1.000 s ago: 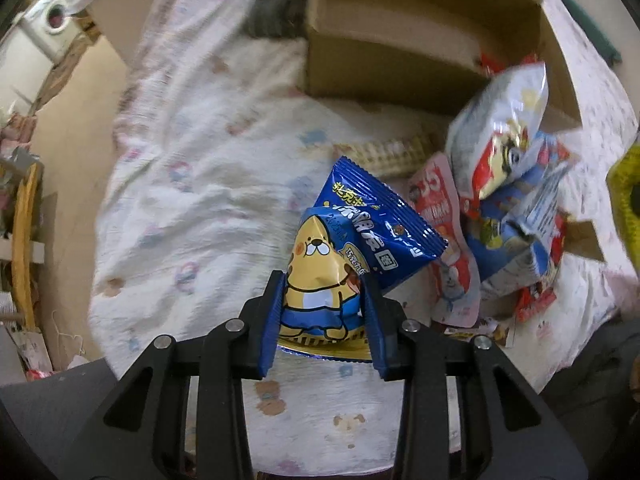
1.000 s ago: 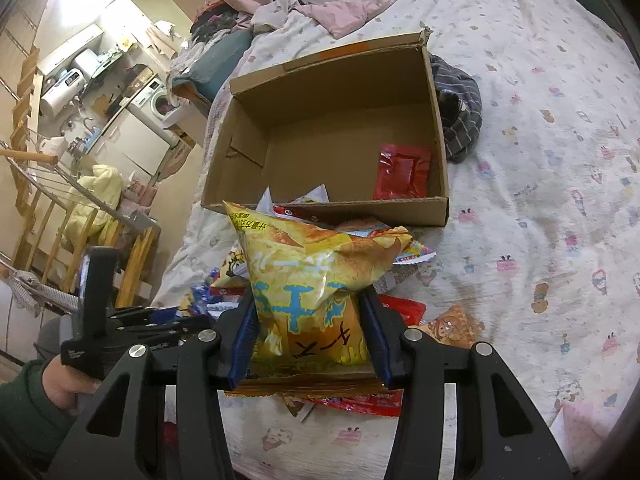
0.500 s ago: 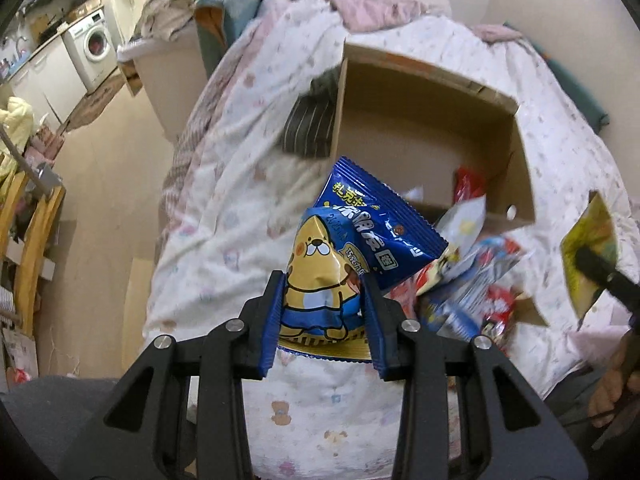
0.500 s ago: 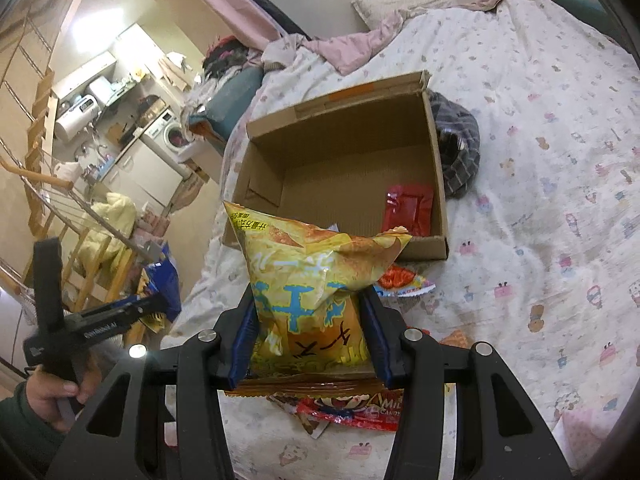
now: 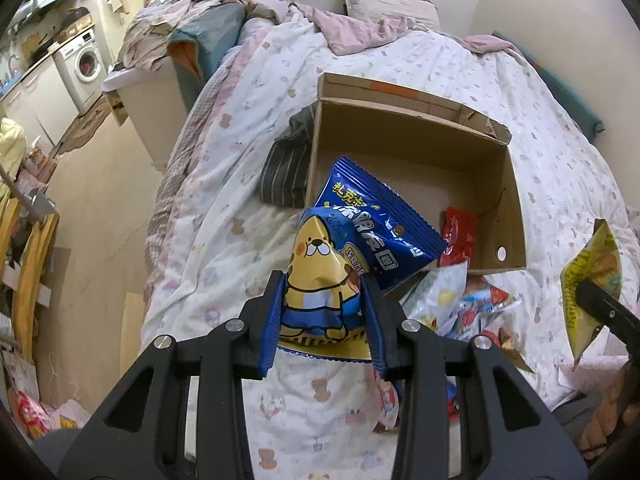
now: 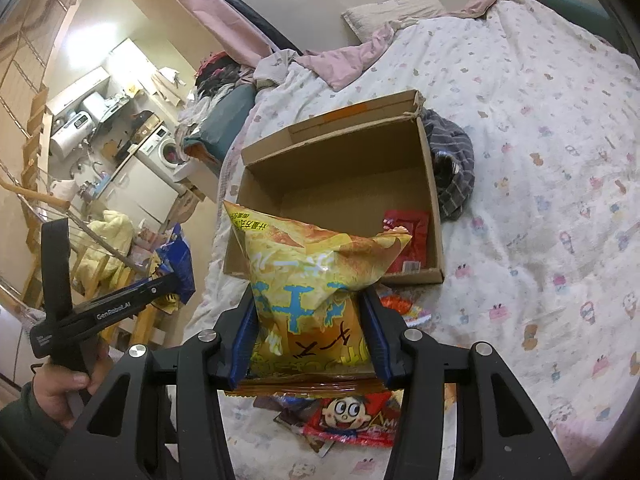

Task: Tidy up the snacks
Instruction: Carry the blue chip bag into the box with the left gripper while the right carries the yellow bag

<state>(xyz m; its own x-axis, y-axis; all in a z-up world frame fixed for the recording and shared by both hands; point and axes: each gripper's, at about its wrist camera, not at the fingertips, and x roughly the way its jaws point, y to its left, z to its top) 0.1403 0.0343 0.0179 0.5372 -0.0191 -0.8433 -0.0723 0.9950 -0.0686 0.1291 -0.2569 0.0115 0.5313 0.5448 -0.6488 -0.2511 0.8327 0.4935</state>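
Observation:
My left gripper [image 5: 324, 316] is shut on a blue snack bag with a yellow cartoon dog [image 5: 352, 248], held up above the bed. The right gripper [image 6: 308, 332] is shut on a yellow chip bag [image 6: 312, 276], also lifted; that bag shows at the right edge of the left wrist view [image 5: 588, 284]. An open cardboard box [image 6: 340, 152] lies on the bed beyond both bags, with one red packet [image 6: 408, 240] inside; the box [image 5: 420, 136] and red packet [image 5: 458, 236] show in the left view too. Loose snack packets [image 5: 460, 304] lie in front of the box, and a red cartoon-face packet [image 6: 352, 420] lies under the right gripper.
A white printed quilt [image 6: 540, 160] covers the bed. A dark striped cloth [image 5: 288, 164] lies against the box's side. Off the bed's left edge are bare floor [image 5: 92, 208], a washing machine [image 5: 86, 64] and a wooden rack [image 5: 20, 264]. A hand [image 6: 68, 384] holds the left gripper.
Both grippers rose with their bags still gripped, the left one more. The views tilted up, so the whole box, the pillows and the wall came into sight.

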